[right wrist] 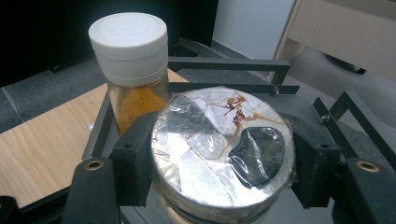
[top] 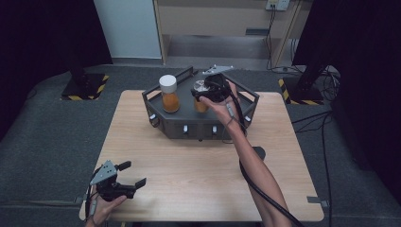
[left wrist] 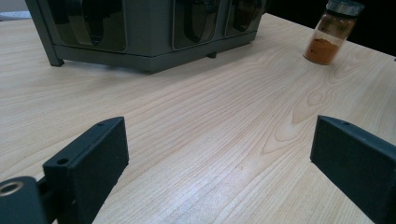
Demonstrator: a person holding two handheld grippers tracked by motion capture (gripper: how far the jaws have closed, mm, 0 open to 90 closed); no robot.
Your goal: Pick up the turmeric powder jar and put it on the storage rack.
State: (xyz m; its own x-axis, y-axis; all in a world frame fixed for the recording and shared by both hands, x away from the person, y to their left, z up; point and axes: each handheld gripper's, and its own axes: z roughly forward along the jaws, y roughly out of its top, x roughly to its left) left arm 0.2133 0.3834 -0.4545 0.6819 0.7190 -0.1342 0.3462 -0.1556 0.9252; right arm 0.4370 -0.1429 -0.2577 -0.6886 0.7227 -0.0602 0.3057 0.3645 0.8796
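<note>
Light wooden surface (top: pixel 189 165), grain plain in the left gripper view. Dark grey carpet floor (top: pixel 52 132) all round it. Two black stands on yellow-and-black striped base plates, one far left (top: pixel 84 86), one far right (top: pixel 302 90). Pale wooden cabinet (top: pixel 213 19) behind; wall socket (top: pixel 277 4) with cables hanging from it

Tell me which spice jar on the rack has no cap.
The one gripped by the right gripper: this foil-sealed jar shows a torn silver seal on top. The other spice jar, beside it on the rack, wears a white cap.
</note>
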